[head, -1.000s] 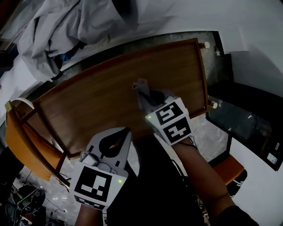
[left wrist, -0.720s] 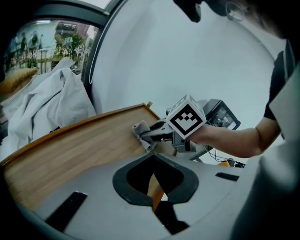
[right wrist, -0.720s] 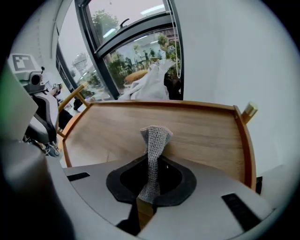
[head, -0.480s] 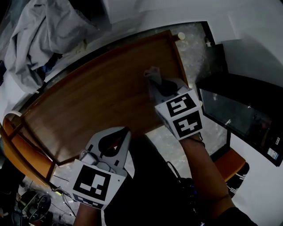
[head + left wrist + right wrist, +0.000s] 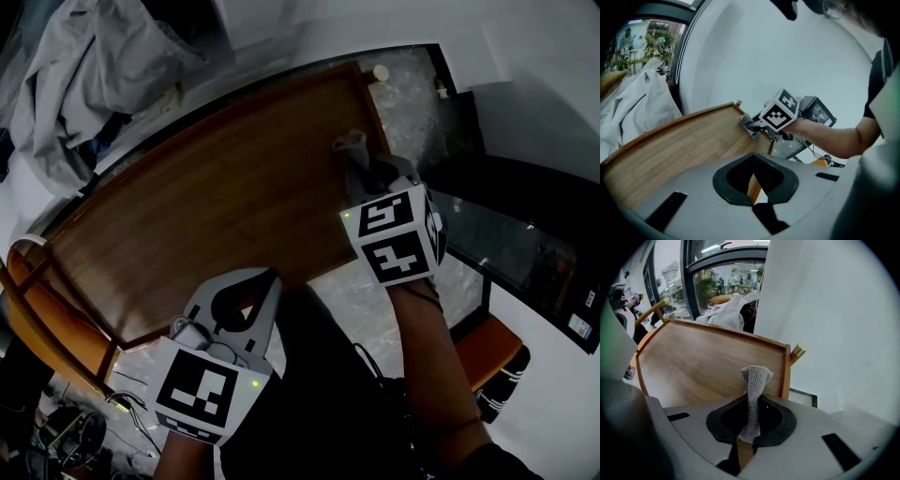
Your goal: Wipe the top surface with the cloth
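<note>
Since wiping takes one tool, I hold the left gripper (image 5: 246,305) idle off the near edge of the wooden top (image 5: 206,211), jaws together on nothing. The right gripper (image 5: 368,180) is clamped on the grey cloth (image 5: 755,378), its bunched end down at the top's right end, just beside the raised rim (image 5: 786,371), probably to work that edge.

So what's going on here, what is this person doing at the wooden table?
A person holds a hand-held gripper in each hand. The right hand-held gripper is clamped on a grey cloth, whose free end is down at the wooden table top near its right end, as for wiping. The left hand-held gripper hangs off the table's near edge, jaws together on nothing.
</note>
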Available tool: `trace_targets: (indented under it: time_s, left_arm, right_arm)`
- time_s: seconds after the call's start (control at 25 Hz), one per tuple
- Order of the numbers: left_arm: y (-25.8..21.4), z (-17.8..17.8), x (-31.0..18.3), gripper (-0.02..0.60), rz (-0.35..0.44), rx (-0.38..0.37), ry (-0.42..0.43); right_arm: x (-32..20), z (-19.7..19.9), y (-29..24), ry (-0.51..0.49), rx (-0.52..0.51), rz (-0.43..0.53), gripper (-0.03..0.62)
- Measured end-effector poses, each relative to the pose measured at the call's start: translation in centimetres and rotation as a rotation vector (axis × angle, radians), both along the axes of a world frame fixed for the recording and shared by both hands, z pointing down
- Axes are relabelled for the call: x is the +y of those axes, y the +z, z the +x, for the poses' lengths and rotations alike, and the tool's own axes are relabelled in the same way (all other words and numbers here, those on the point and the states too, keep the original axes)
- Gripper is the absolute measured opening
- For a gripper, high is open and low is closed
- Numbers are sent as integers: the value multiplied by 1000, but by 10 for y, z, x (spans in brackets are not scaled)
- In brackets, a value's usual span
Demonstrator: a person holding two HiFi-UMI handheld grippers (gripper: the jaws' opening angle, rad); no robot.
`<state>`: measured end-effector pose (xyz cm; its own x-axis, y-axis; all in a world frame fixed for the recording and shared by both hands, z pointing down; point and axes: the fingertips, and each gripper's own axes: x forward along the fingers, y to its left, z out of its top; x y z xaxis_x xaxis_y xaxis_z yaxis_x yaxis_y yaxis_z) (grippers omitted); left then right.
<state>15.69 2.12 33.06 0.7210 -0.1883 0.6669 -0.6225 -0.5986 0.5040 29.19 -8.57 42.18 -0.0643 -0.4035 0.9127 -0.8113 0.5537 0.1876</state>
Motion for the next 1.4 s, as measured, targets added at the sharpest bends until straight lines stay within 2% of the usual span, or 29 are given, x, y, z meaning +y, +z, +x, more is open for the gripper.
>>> trace_targets:
  time_s: [0.24, 0.36, 0.44, 0.52, 0.6, 0.68, 0.88, 1.04, 1.24, 1.4]
  left_arm:
    - [-6, -28, 5, 11, 7, -15, -42]
    - [-19, -51, 7, 11, 36, -27, -76]
    - [-26, -75, 11, 11, 55, -27, -117]
    - [-33, -106, 16, 11, 72, -34, -163]
    - [-37, -144, 21, 11, 88, -72, -199]
    - [-42, -181, 28, 11, 103, -112, -236]
    - [-58, -265, 54, 11, 98, -154, -335]
    - [-60, -315, 80, 11, 74, -160, -403]
    - [-48, -355, 109, 11, 61, -138, -420]
    - [-40, -368, 119, 11, 105, -139, -398]
  right_arm:
    - [0, 17, 0, 18, 66, -4, 40]
    - [-1, -6, -13, -30, 56, 45, 40]
    - [6, -48, -23, -67, -41, 72, 40]
    - [20, -107, -30, -76, -213, 58, 40]
    - [37, -168, -34, -74, -372, 27, 40]
    - [57, -224, -36, -116, -444, -4, 40]
    - [110, -358, -33, -240, -557, -112, 40]
    - [148, -440, -18, -302, -609, -217, 40]
    - [175, -502, 2, -331, -609, -269, 40]
    - [188, -520, 17, -329, -580, -321, 40]
